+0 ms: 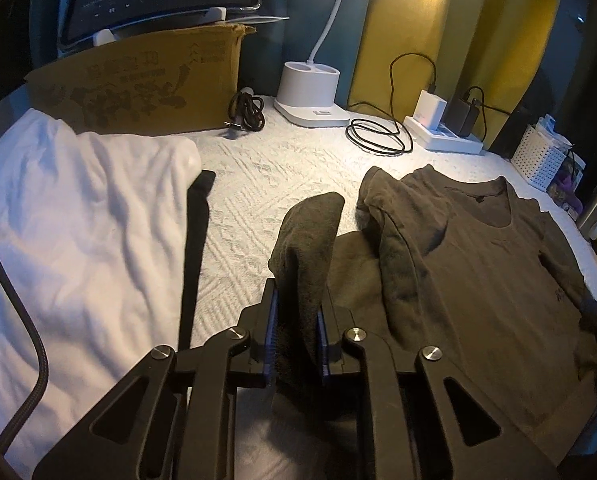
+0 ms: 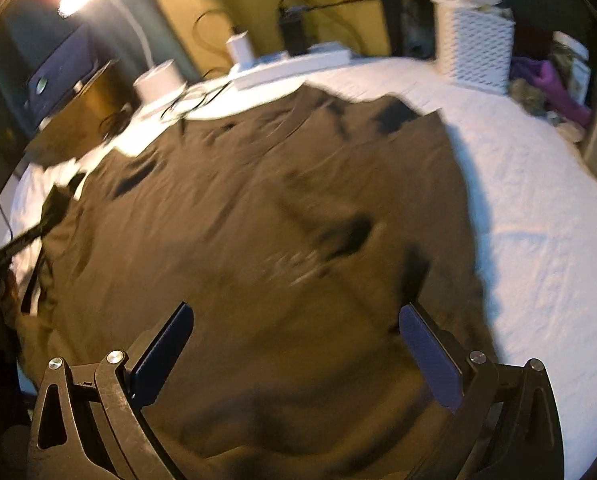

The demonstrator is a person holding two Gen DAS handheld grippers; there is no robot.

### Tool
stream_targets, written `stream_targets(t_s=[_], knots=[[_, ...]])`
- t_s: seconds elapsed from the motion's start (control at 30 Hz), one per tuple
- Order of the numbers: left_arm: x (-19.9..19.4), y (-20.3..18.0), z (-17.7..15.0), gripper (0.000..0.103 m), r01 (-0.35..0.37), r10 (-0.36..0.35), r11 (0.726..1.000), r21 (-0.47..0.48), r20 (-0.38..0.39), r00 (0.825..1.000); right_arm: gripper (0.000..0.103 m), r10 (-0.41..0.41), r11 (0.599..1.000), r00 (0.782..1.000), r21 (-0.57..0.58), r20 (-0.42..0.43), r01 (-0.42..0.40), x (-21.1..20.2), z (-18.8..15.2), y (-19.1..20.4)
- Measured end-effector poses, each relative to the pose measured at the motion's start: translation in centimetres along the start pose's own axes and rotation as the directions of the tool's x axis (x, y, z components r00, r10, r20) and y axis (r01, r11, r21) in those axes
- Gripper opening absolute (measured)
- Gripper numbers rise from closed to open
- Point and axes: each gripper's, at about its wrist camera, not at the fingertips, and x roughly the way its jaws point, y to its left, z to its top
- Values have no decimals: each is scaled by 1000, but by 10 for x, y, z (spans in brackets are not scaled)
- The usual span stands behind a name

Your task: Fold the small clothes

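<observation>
An olive-brown T-shirt (image 1: 490,264) lies flat on the white quilted surface (image 1: 258,184), neck hole away from me. My left gripper (image 1: 296,308) is shut on the shirt's left sleeve (image 1: 310,240) and holds it lifted above the surface, the cloth standing up between the pads. In the right wrist view the same shirt (image 2: 258,220) fills the middle, blurred by motion. My right gripper (image 2: 296,328) is open and empty, its jaws wide apart just above the shirt's lower part.
A white garment (image 1: 70,216) with a black strap (image 1: 196,240) lies at the left. At the back stand a cardboard box (image 1: 138,84), a white lamp base (image 1: 310,92), coiled cables (image 1: 378,136) and a power strip (image 1: 442,132). A white basket (image 2: 474,48) stands far right.
</observation>
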Motion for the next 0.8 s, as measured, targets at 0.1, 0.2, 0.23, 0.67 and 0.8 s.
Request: stream_targets(t_s=[0.1,0.2,0.23,0.67,0.8], knots=[[-7,2,-4,15,-3,3,1000,-6,3,1000,103,-23,1000,1000,-15,16,23,-6,-3,6],[-14,3,-3,15,-8,8,1000,1,14,1000,103,-77,997,993,-24,93,80,-28,4,2],[-15,4,-3,15,-11,11,1000,3,17,1000,103,-97,995,988,-21,117,100,-34,9,-1],[-25,14,-15,11,-89,93,992,-86,41,995,103,-60,998,996,-18,67,61,-7,11,-12],[-47,-14,-3,11,-86,91,995,-40,117,989,103,-40,999,993,-11,109,42,-25,12,-15]])
